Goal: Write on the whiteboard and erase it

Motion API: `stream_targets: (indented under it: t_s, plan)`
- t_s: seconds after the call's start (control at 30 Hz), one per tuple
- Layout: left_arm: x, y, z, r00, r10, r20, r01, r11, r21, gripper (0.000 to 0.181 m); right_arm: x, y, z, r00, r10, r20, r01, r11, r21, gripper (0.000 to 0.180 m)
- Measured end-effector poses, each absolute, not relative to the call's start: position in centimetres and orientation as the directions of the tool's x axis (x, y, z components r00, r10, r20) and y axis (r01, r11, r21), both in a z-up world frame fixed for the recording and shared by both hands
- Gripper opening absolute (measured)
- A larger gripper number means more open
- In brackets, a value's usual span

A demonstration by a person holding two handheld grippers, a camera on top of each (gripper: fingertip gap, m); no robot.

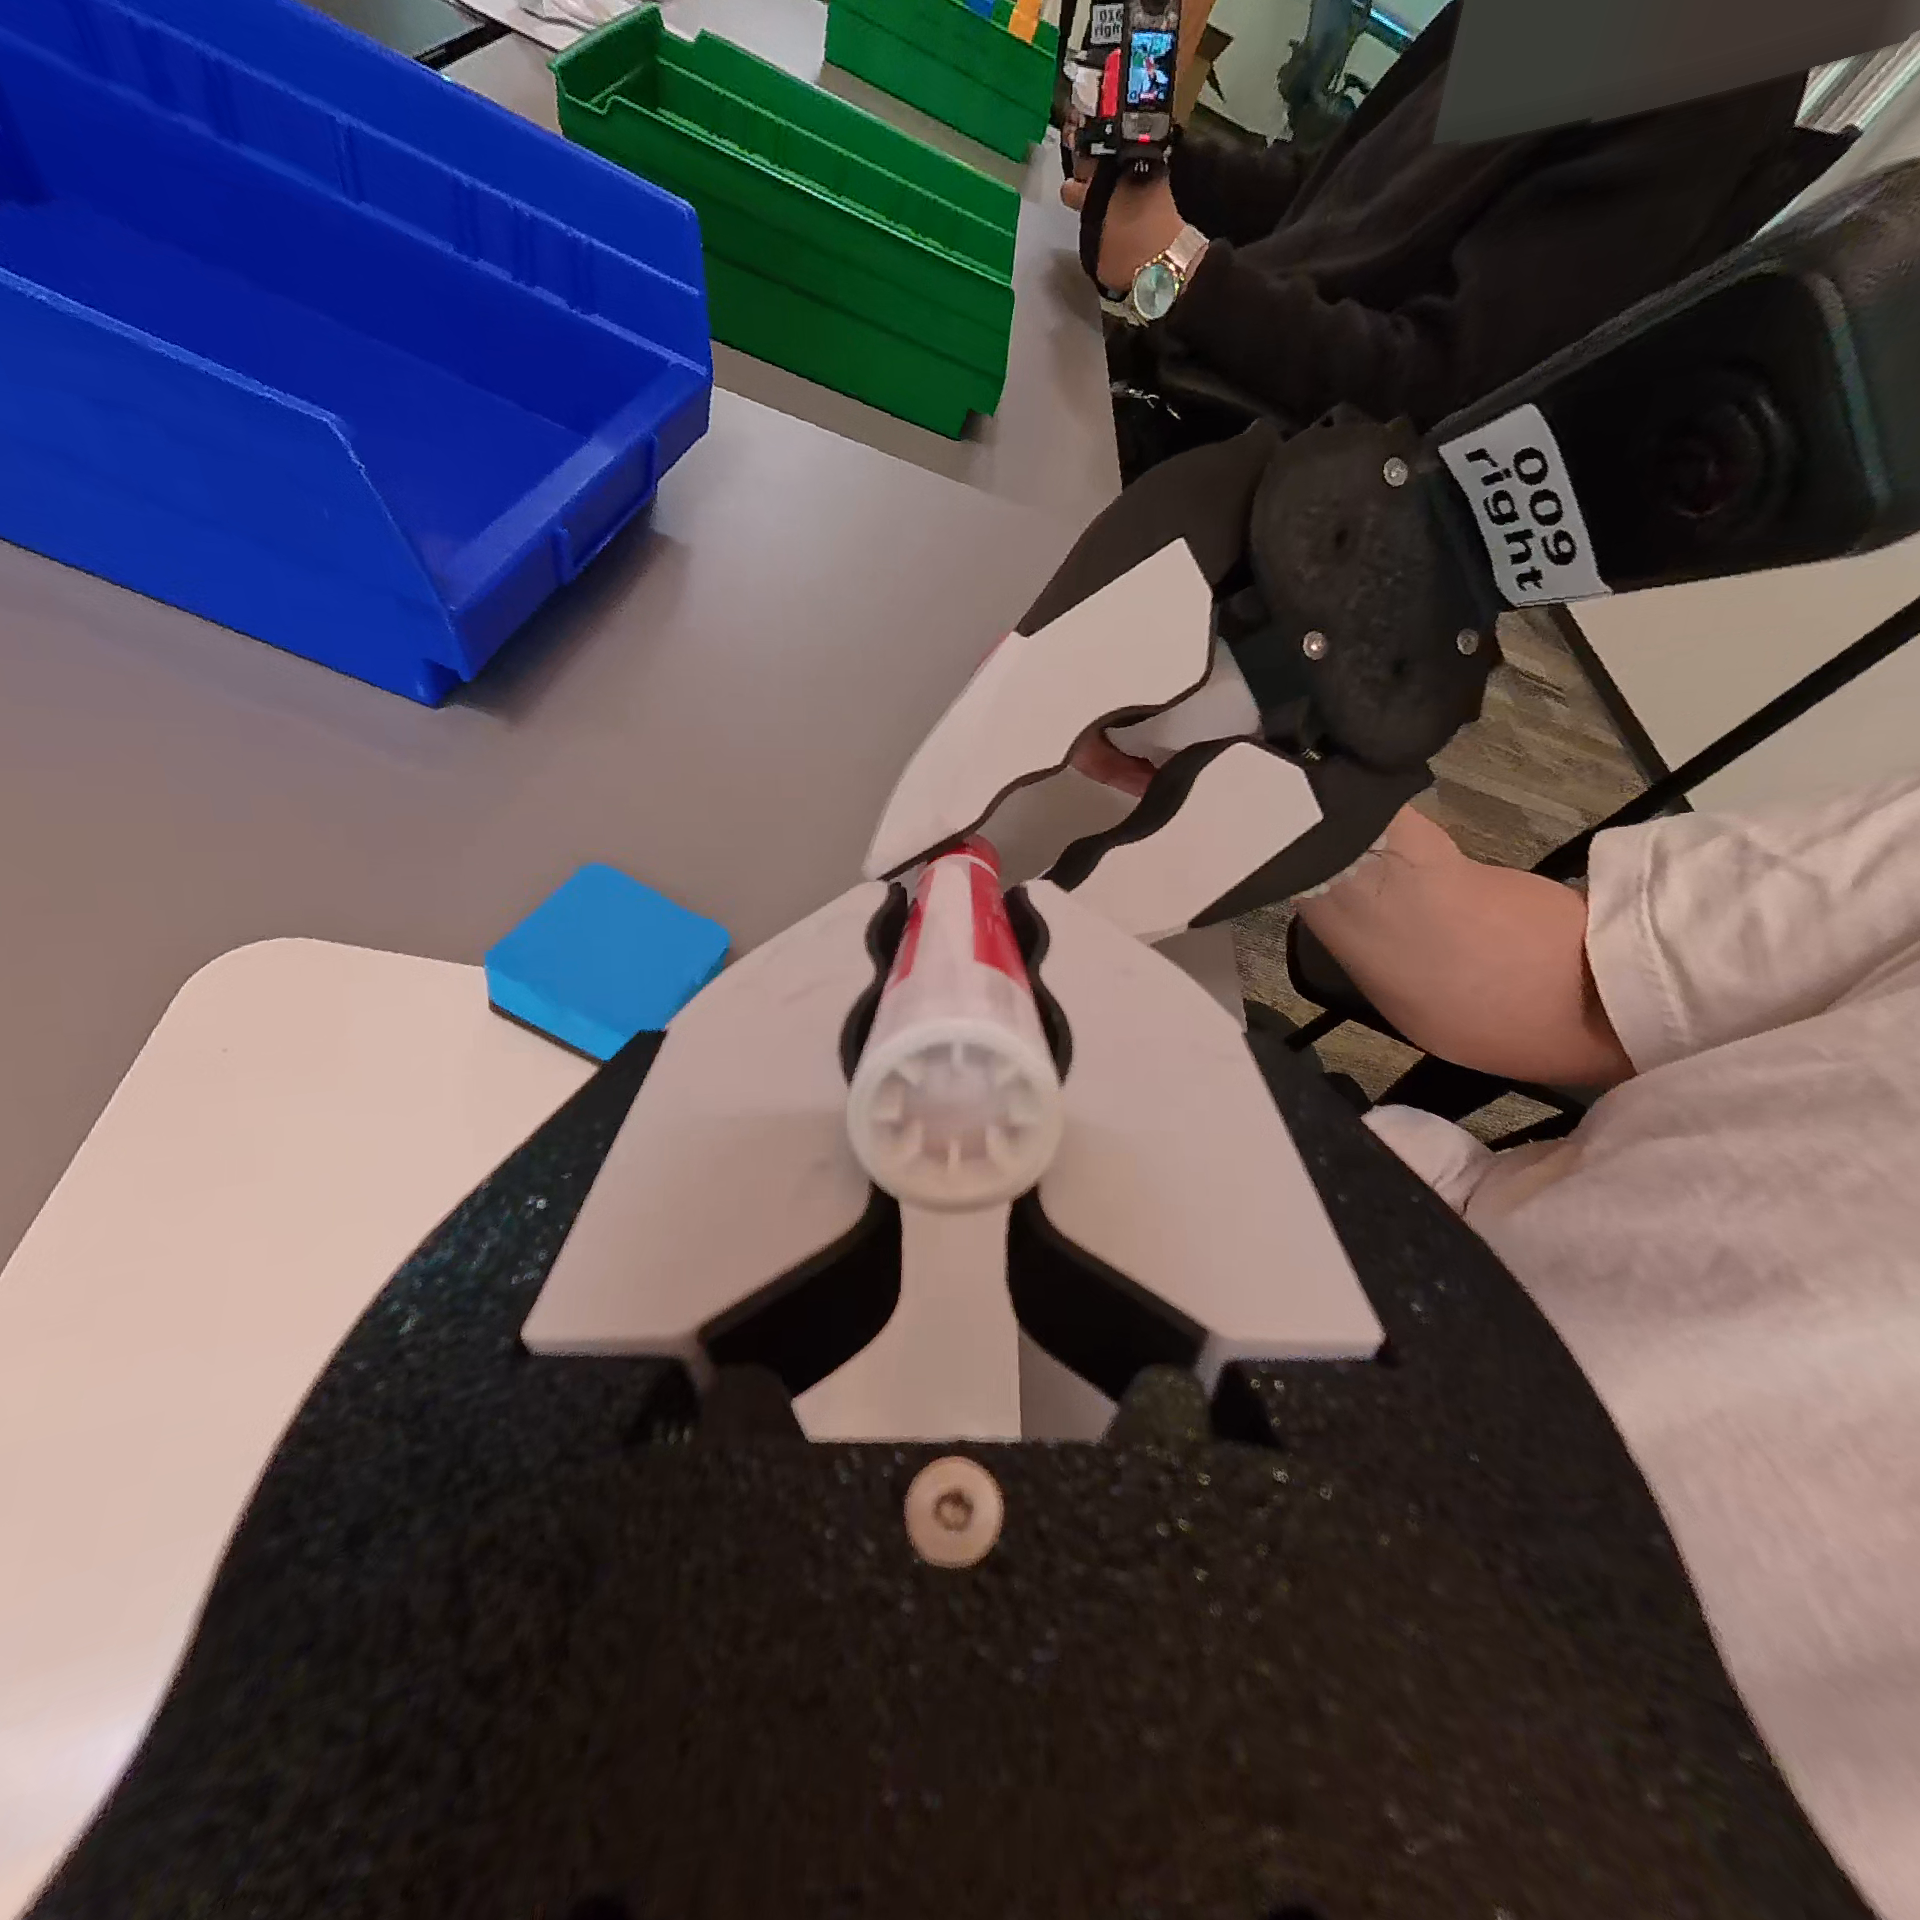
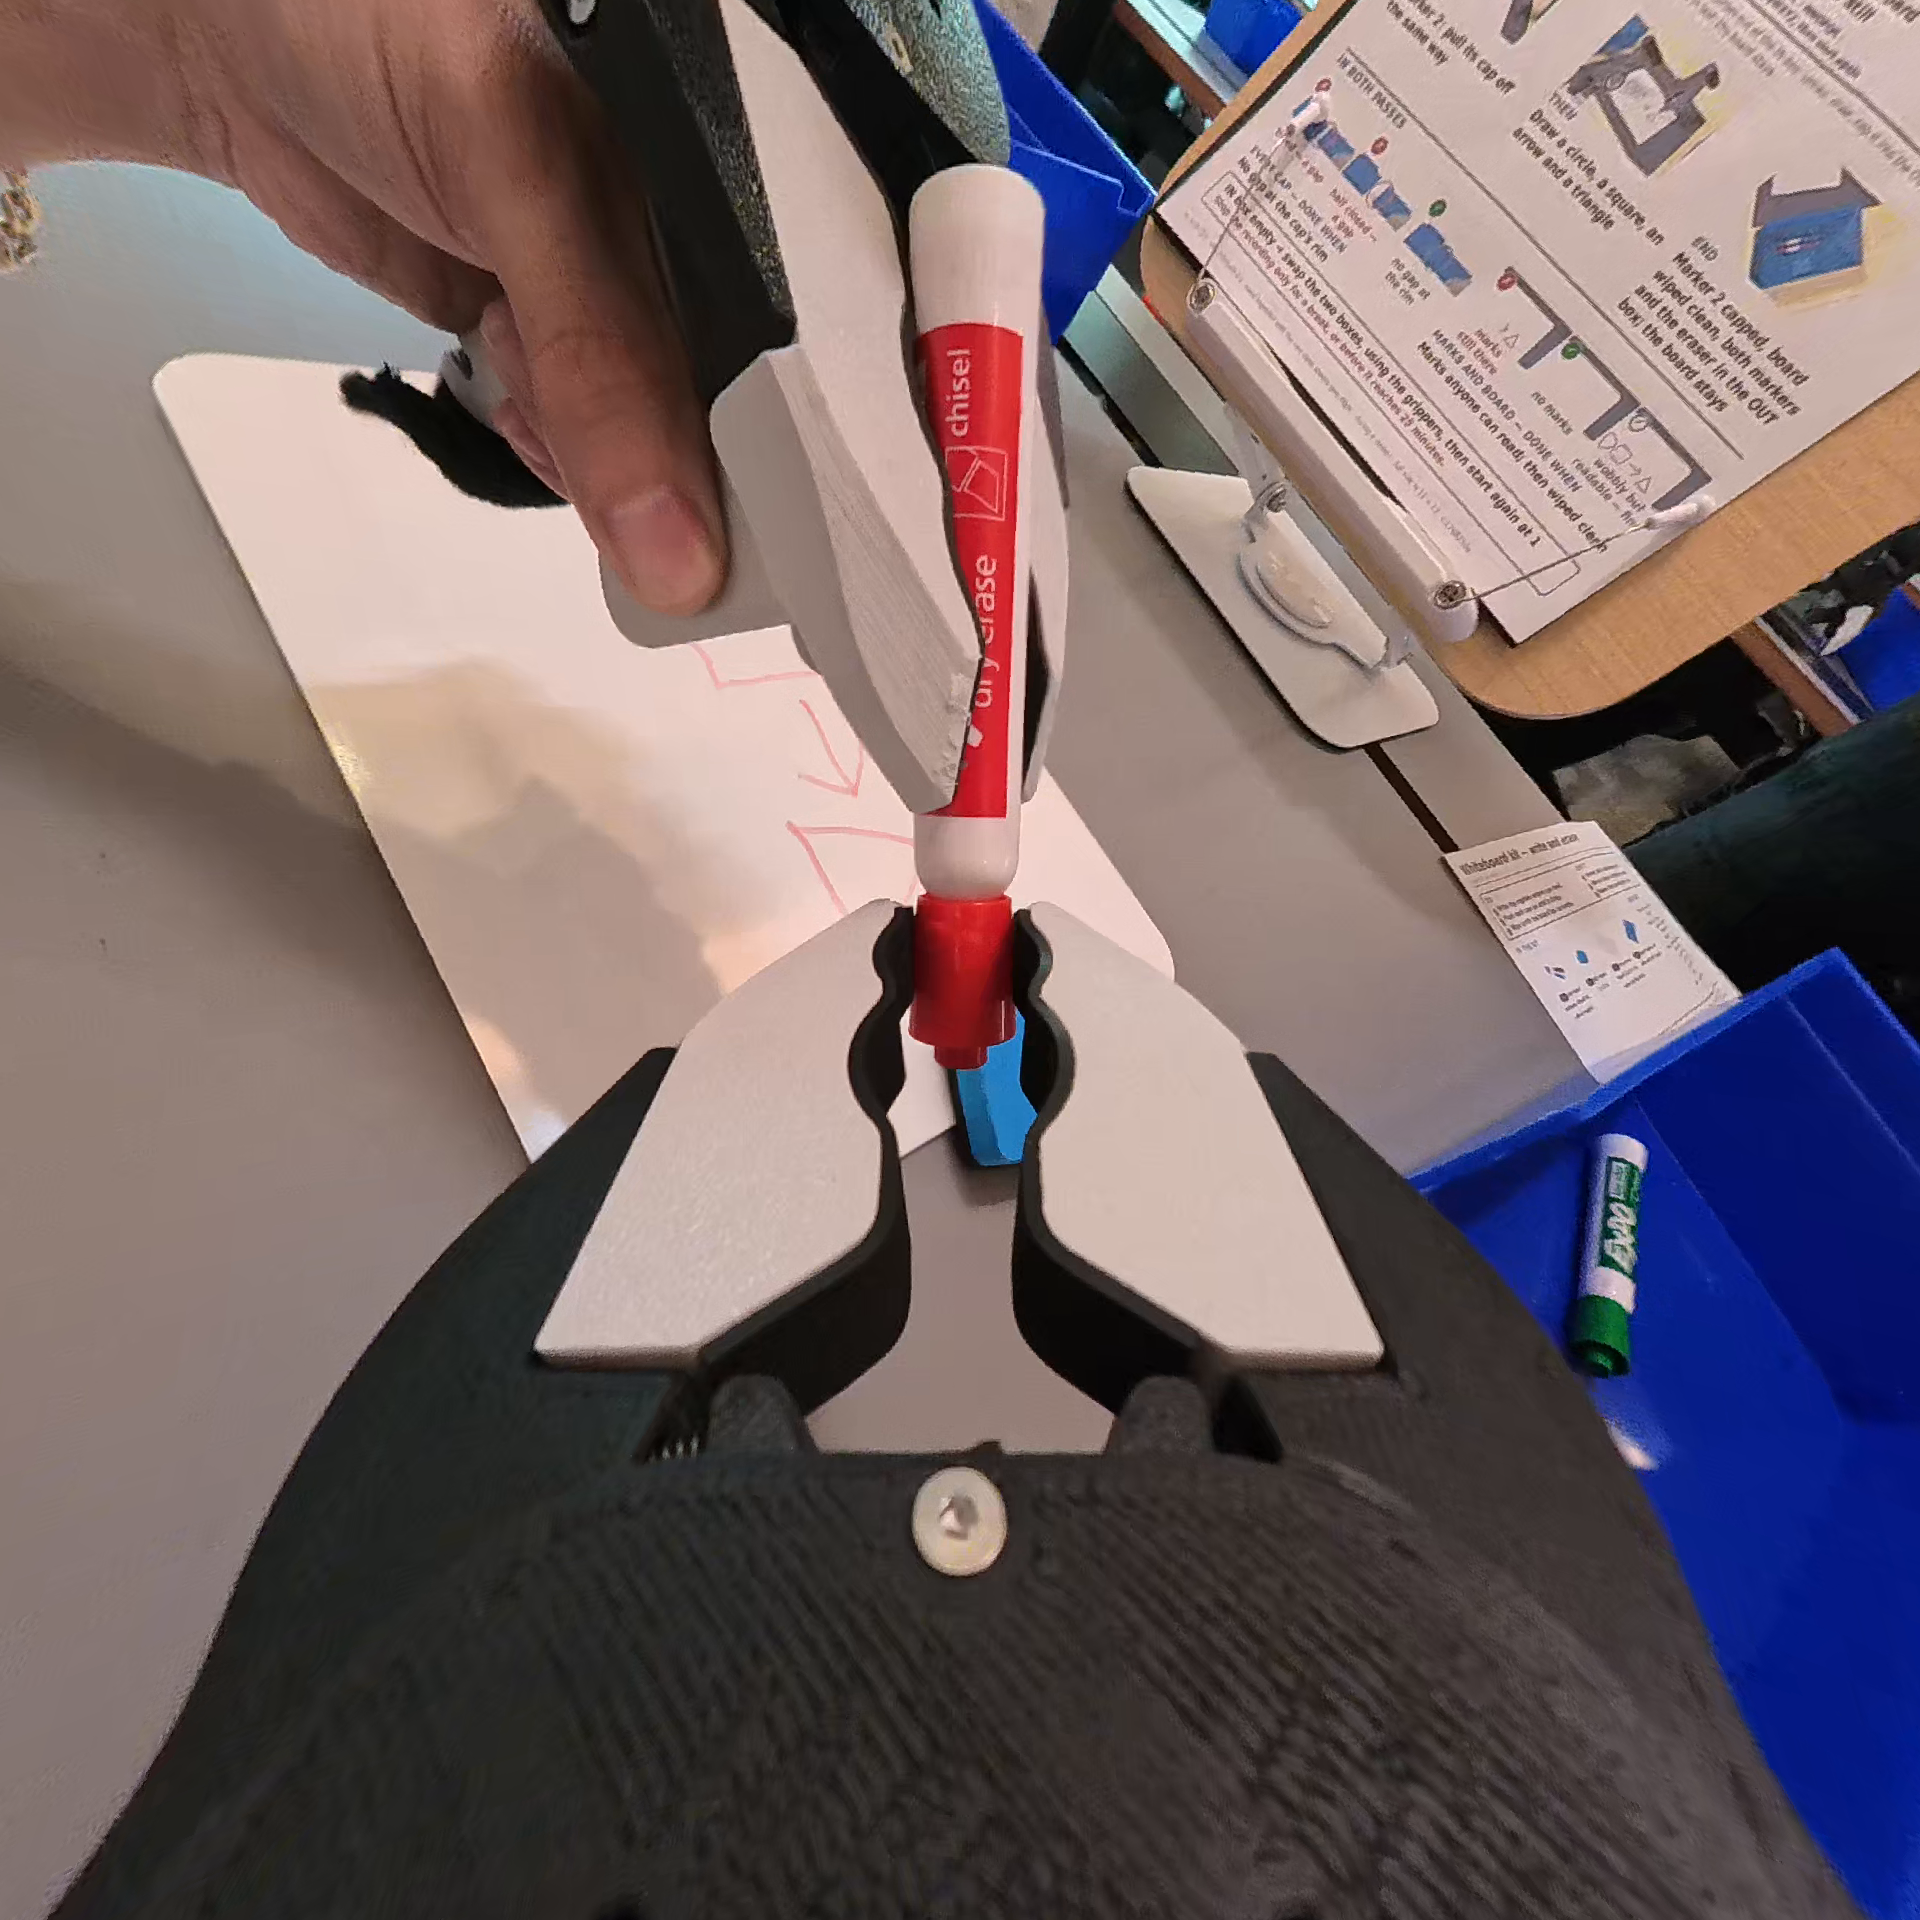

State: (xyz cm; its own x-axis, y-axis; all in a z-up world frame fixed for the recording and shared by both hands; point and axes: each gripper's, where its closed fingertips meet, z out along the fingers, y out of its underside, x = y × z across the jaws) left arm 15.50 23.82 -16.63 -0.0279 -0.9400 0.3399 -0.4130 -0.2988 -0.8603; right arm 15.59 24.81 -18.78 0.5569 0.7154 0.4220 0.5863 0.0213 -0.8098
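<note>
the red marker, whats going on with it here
A person holds a gripper in each hand. The left gripper is clamped on the red marker barrel, and the right gripper is shut on its red cap, so the cap is being pushed on or pulled off; which one is unclear. Faint red drawings show on the whiteboard, not yet wiped. The blue eraser sits at the board's edge.

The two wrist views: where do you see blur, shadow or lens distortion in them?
Left wrist view: the red marker's near end is soft, too close for focus; the blue bin bends from the wide-angle lens. Right wrist view: the marker and its red cap are sharp; a broad soft shadow lies across the whiteboard; the green marker near the edge looks slightly smeared.
</note>
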Motion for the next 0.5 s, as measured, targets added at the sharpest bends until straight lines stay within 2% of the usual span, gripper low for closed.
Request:
stream_targets:
  t_s: [0.5]
  plan:
    - [15.9, 24.8, -18.6, -0.030, -0.909, 0.416, -0.419, -0.366, -0.831, 0.019, 15.9, 25.6, -20.7, 0.565, 0.743, 0.358, 0.558, -0.025, -0.829, 0.018]
